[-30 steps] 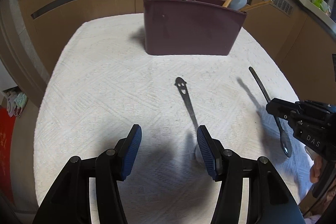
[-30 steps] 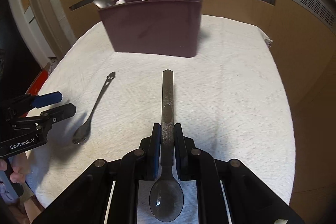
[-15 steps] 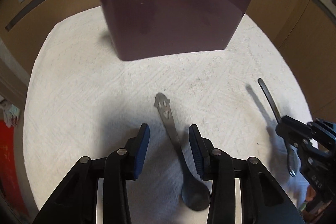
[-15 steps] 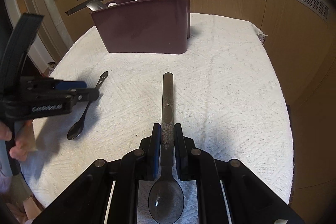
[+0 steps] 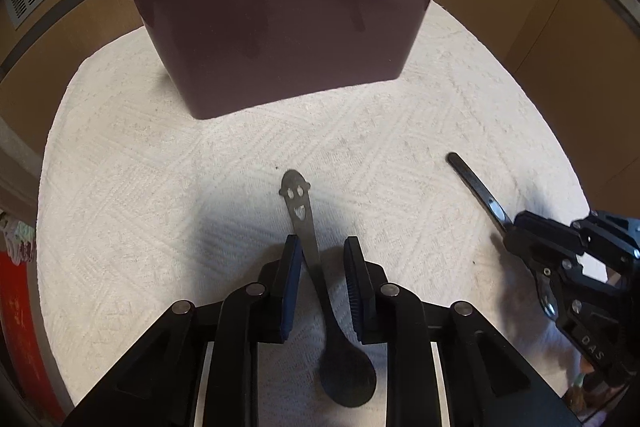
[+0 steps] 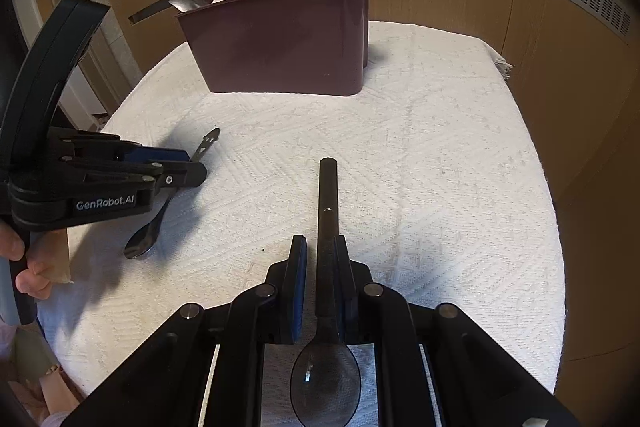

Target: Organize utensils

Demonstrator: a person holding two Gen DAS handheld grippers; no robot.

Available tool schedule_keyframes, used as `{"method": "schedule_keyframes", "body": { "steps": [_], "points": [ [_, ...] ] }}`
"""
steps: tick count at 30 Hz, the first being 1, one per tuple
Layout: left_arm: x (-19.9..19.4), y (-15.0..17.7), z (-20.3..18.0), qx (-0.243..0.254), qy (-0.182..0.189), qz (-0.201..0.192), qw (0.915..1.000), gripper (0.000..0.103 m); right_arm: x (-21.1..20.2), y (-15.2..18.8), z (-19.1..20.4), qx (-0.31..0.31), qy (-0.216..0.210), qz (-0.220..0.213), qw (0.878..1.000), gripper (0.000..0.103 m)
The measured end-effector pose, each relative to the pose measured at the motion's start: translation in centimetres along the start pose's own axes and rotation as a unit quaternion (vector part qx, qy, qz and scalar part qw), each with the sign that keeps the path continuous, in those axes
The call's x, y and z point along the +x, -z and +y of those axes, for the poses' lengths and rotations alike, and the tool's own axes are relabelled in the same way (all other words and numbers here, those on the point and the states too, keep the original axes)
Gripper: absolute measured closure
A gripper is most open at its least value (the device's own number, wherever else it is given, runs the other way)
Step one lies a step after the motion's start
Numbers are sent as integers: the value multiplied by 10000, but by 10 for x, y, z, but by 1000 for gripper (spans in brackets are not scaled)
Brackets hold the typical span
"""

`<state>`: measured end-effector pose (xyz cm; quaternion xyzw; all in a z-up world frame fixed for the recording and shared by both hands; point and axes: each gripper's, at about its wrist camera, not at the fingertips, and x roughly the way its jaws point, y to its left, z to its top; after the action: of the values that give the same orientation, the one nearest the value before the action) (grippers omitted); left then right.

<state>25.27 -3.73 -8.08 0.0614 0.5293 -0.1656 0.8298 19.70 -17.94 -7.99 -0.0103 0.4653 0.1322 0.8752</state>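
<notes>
1. Since the earlier frame, left gripper (image 5: 320, 259) advanced over the smiley spoon (image 5: 316, 267) on the white cloth (image 5: 120, 207); jaws were closing, not yet gripping.
2. Right gripper (image 6: 320, 259) clenched the dark spoon (image 6: 327, 219), before the maroon holder (image 6: 280, 43).

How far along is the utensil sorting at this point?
Done: several utensils already stand in the maroon caddy. In hand: the right gripper clamps a plain spoon; the left gripper has just been closing around the smiley-handled spoon, pads not yet gripping. Left: putting both in the caddy.
</notes>
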Motion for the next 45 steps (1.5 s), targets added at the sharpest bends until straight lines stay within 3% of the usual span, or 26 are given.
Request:
{"method": "schedule_keyframes", "body": {
  "steps": [13,25,31,38,45],
  "points": [
    [-19,38,2,239,-36,43,9997,80,4,-4,-3,36,-25,89,10000,89],
    [-28,51,20,-41,77,60,9999,80,16,-16,2,-117,129,238,9996,88],
    [-23,37,27,-193,228,121,9995,80,18,-18,4,-171,50,242,9995,92],
    [-16,17,21,-51,106,233,9997,80,5,-16,4,-74,-106,76,9999,92],
    [0,-10,24,-269,114,446,9986,80,-4,-14,4,-105,-78,-75,9999,92]
  ]
}}
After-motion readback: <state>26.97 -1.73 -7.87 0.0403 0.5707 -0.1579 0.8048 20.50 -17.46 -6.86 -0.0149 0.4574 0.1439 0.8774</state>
